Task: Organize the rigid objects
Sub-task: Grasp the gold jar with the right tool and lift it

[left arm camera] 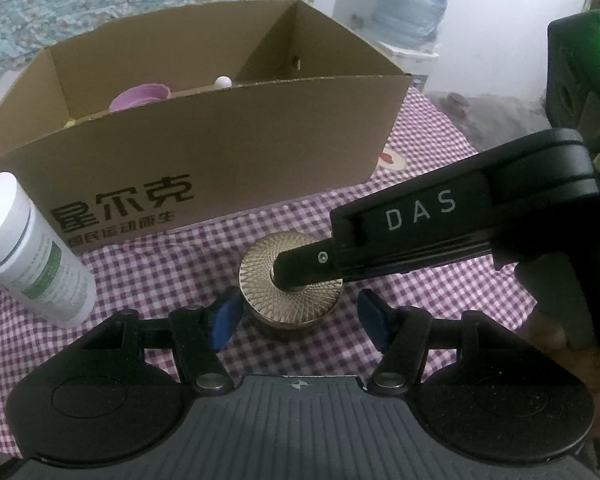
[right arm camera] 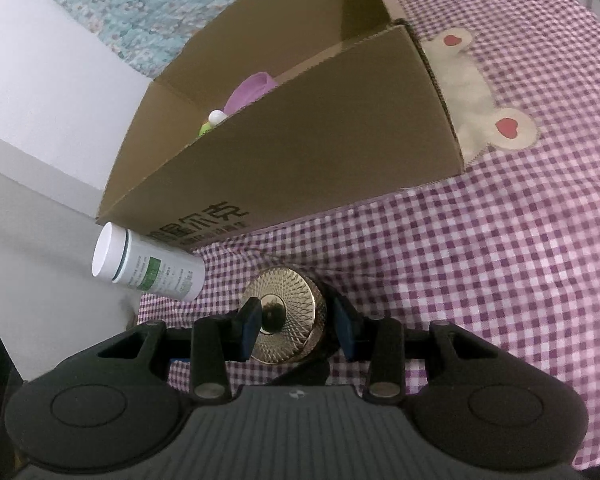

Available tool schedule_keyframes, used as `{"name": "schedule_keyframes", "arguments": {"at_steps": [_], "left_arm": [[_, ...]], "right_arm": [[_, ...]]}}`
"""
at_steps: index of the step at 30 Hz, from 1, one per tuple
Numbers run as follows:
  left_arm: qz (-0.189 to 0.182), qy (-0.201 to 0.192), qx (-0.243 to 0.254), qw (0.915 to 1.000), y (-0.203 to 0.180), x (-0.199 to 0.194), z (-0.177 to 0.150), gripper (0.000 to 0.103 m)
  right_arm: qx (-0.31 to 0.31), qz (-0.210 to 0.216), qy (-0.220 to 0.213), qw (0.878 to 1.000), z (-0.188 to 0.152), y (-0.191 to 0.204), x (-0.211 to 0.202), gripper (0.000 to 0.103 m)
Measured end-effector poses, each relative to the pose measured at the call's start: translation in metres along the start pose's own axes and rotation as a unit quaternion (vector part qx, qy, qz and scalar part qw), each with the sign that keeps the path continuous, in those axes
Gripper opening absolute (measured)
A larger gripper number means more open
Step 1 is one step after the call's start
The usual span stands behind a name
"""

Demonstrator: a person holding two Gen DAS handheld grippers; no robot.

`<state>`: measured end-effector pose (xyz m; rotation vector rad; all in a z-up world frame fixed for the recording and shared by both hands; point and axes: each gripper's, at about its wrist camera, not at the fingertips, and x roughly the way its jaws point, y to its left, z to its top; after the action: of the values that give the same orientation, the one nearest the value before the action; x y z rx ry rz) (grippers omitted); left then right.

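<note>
The right gripper [right arm camera: 296, 330] fingers clamp the gold-lidded jar [right arm camera: 286, 314] on the gingham tabletop [right arm camera: 500, 260], the left gripper [left arm camera: 300, 314] fingers open astride it, white bottle [left arm camera: 36, 256] left, cardboard box [left arm camera: 220, 136] beyond.

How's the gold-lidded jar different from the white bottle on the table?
The jar is squat with a patterned gold lid; the bottle is tall, white, with a green label. The jar sits between the right gripper's jaws; the bottle stands free beside the box. Both stand upright on the checked cloth.
</note>
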<state>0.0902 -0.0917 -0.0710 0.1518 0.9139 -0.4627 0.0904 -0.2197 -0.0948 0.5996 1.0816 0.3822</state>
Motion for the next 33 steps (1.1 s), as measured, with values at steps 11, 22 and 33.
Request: {"name": "schedule_keyframes", "arguments": {"at_steps": [11, 22, 33], "left_arm": [[0.016, 0.008, 0.014, 0.9997, -0.001, 0.007, 0.009, 0.068], [0.021, 0.020, 0.012, 0.9995, -0.003, 0.027, 0.024, 0.065], [0.026, 0.018, 0.017, 0.9994, -0.013, 0.042, 0.031, 0.057]], "right_arm": [[0.034, 0.005, -0.014, 0.999, 0.004, -0.020, -0.020, 0.044], [0.036, 0.021, 0.005, 0.999, 0.000, -0.016, -0.005, 0.044], [0.030, 0.024, 0.001, 0.999, 0.001, -0.015, -0.001, 0.047]]}}
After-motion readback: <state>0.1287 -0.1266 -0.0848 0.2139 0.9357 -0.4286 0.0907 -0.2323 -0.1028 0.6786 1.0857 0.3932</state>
